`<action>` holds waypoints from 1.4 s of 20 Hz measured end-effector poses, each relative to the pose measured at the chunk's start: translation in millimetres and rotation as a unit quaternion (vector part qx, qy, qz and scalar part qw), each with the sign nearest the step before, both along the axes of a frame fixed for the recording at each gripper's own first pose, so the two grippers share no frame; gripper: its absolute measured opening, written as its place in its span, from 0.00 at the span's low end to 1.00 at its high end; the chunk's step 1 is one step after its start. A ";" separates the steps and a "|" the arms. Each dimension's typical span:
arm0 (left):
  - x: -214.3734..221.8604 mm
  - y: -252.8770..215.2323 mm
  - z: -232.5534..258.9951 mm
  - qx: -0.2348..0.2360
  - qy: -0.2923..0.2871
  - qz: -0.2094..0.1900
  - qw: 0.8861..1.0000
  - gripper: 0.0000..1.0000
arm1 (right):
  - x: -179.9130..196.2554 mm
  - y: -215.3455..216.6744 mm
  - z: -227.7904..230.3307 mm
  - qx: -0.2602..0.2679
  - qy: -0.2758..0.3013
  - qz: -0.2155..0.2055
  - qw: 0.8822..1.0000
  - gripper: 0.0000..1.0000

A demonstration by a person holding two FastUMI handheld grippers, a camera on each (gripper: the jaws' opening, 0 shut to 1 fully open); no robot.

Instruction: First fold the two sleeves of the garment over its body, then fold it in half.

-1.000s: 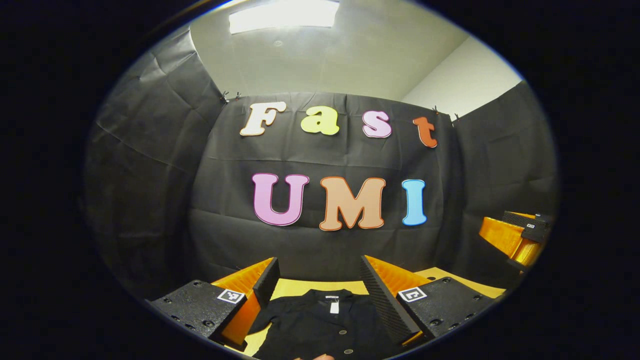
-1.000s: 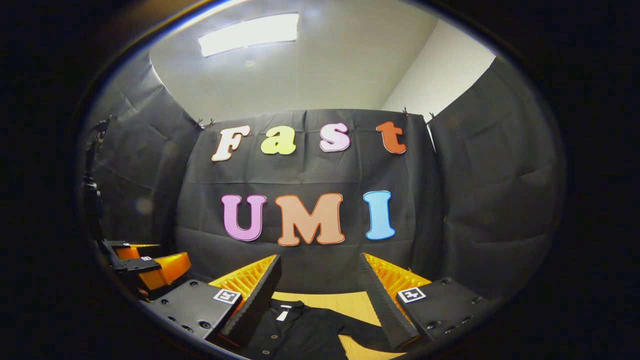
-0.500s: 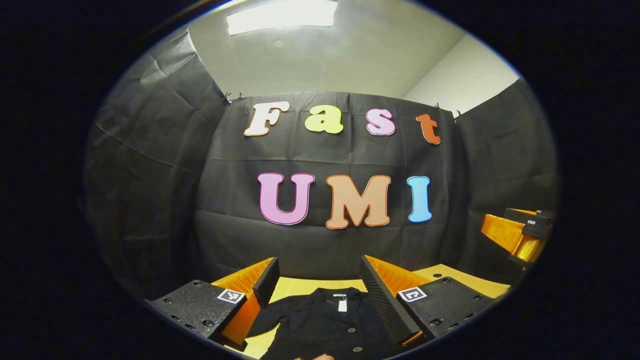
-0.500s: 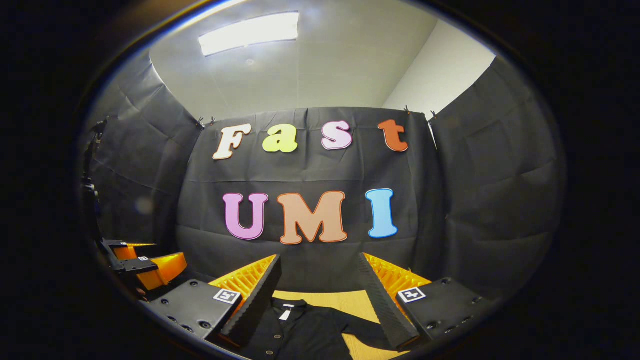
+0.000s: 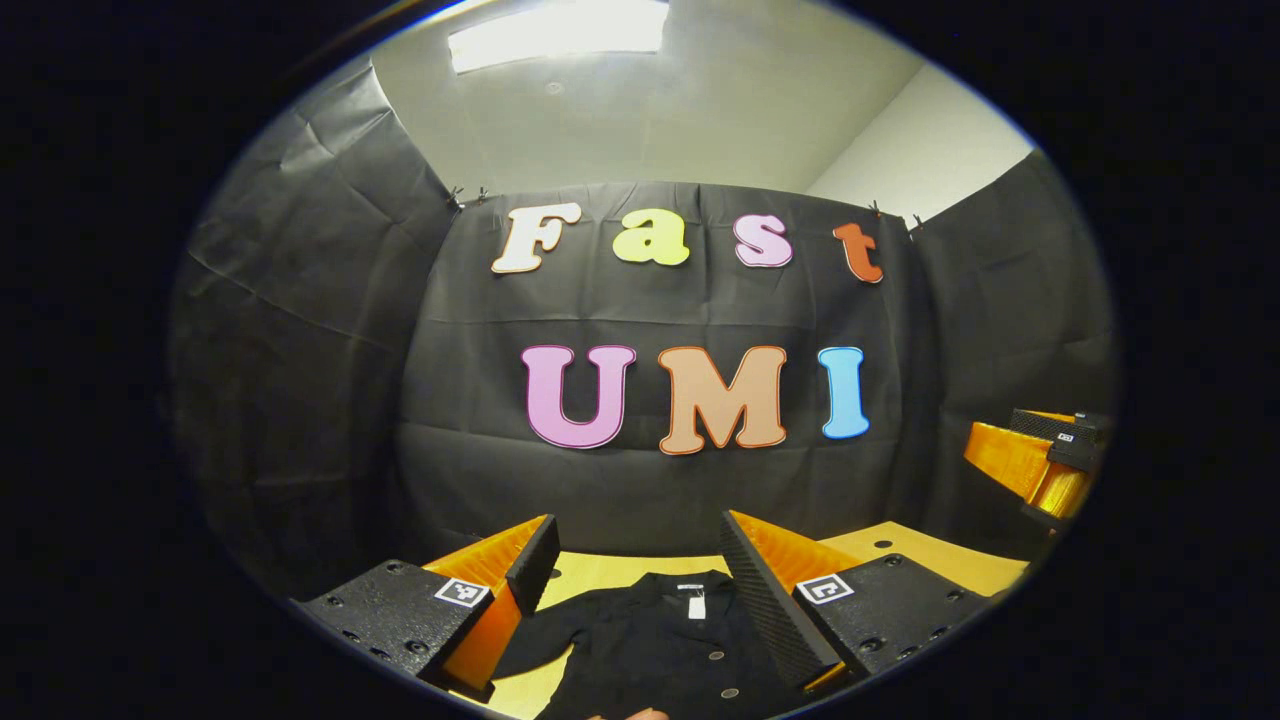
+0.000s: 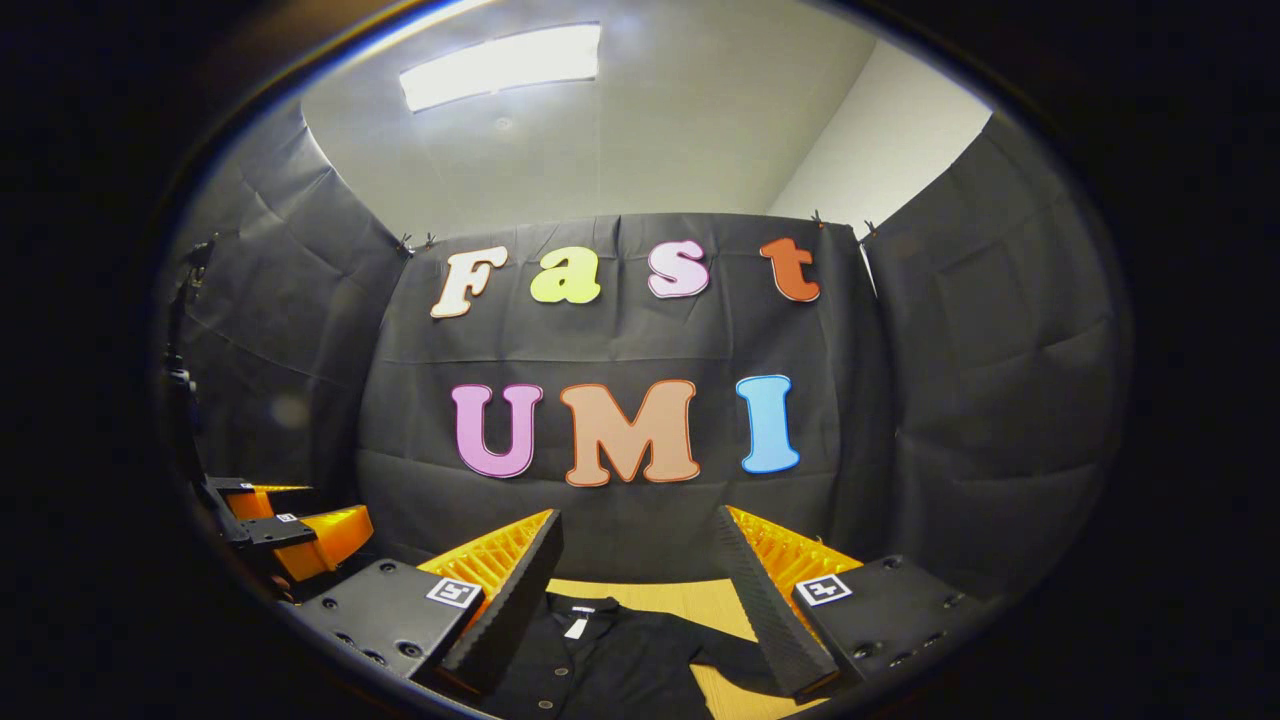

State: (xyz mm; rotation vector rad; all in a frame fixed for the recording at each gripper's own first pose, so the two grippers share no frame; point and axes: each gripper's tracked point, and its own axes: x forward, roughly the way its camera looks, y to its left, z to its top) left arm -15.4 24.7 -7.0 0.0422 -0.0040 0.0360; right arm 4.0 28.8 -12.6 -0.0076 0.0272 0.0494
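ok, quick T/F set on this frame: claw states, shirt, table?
1. Both claws are open. True: the left claw and the right claw each show a wide gap, nothing between the fingers.
2. The shirt is white. False: it is black, with buttons down the front.
3. The shirt lies on a wooden table. True.
4. The right claw grips a sleeve. False: the sleeve lies spread on the table.
5. The shirt's collar end points toward the booth wall. True.
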 end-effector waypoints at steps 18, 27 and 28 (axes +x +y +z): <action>-8.7 15.0 -15.1 0.001 0.017 0.016 1.000 0.95 | -3.3 11.3 -12.5 0.003 0.014 0.015 1.000 0.99; 7.8 15.3 -19.5 -0.007 0.021 0.032 0.999 0.97 | 28.4 -30.1 -28.6 -0.011 0.044 -0.011 0.999 0.98; 11.3 13.8 -20.0 -0.007 0.021 0.034 0.999 0.97 | 34.1 -40.2 -29.5 -0.015 0.045 -0.019 0.999 0.98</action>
